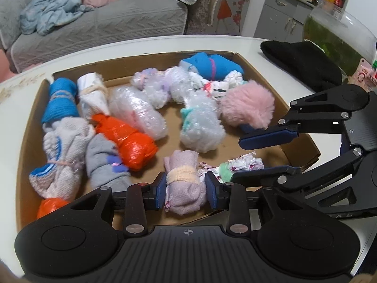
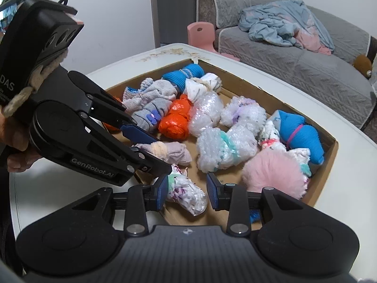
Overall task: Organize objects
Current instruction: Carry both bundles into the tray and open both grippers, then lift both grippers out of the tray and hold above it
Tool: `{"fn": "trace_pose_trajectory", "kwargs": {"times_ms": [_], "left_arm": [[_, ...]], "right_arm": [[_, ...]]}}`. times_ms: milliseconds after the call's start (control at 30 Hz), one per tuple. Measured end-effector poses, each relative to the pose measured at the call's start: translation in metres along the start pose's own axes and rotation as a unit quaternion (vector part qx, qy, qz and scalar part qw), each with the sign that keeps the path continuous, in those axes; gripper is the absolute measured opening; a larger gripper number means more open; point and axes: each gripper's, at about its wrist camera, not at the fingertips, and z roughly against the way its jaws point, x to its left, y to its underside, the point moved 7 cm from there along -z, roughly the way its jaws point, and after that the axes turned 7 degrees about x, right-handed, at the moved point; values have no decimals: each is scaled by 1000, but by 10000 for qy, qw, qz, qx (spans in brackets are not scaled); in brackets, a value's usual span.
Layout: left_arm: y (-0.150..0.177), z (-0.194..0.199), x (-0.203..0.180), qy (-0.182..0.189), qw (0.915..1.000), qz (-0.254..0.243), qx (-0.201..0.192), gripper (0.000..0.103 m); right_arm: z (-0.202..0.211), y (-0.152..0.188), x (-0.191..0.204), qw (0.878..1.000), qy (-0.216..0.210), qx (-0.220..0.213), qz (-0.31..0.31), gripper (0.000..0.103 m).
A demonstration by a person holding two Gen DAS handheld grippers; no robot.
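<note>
Both grippers clamped: left gripper on lilac roll, right gripper half-hiding floral roll.

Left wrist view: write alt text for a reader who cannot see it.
The left hand-held gripper is shut on a lilac sock bundle at the near edge of a cardboard tray filled with tied socks and bubble-wrap bundles. The right hand-held gripper reaches in beside it over a floral bundle.

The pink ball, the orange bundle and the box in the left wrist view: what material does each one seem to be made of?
Pink ball: fluffy, probably faux fur; long soft hairs stand out.
Orange bundle: looks like thin glossy plastic film; it shines and crinkles.
Box: plain brown cardboard, matte, with a raw torn edge.
</note>
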Motion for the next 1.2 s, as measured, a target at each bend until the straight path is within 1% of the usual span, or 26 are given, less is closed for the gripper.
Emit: {"fn": "trace_pose_trajectory", "kwargs": {"times_ms": [33,100,167,233,333,400,467,533,567,600,667,700,767,833,900,1000,1100,1167,1200], "left_arm": [[-1,-2,-3,12,10000,-35,24,48],[-4,-5,-5,-66,10000,-15,64,55],[-5,-6,-6,-136,9998,28,116,63],[-4,-7,-2,-298,9992,211,163,76],[-2,-8,5,-322,9978,526,221,84],[-1,-8,10,-413,9964,698,260,88],[-2,-8,13,-420,9948,875,301,90],[-2,-6,16,-440,9928,1062,338,91],[-2,-7,18,-445,9917,1151,374,92],[-1,-7,19,-432,9900,1274,433,93],[0,-7,22,-400,9858,1514,609,95],[1,-8,23,-369,9844,1581,671,96],[3,-3,22,-348,9838,1639,641,99],[3,4,21,-441,9842,1628,544,102],[4,14,18,-478,9851,1606,388,102],[6,25,14,-582,9860,1544,254,102],[6,34,13,-722,9866,1459,72,102],[5,43,10,-884,9874,1294,-212,102],[6,48,9,-1024,9869,1184,-401,102]], "right_arm": [[1,1,-2,10000,25,17,-7,33],[0,3,-7,9999,129,101,-52,33],[1,4,-10,9997,172,142,-130,36],[1,4,-12,9995,217,161,-168,37],[2,4,-14,9990,253,154,-348,39],[3,4,-16,9982,338,171,-466,41],[4,4,-18,9970,405,190,-636,44],[6,4,-20,9953,501,187,-811,53],[7,4,-22,9940,579,182,-908,55],[8,4,-22,9928,627,188,-1003,62],[10,5,-24,9902,759,183,-1157,70],[11,5,-26,9886,831,196,-1237,79],[15,6,-28,9858,936,169,-1384,84],[21,7,-29,9834,1005,109,-1508,92],[27,7,-30,9815,1073,19,-1587,98],[33,8,-30,9793,1074,-61,-1715,102],[36,8,-26,9787,1050,-111,-1760,102],[39,10,-23,9771,1028,-196,-1850,102],[40,11,-21,9763,1016,-250,-1892,102]]}}
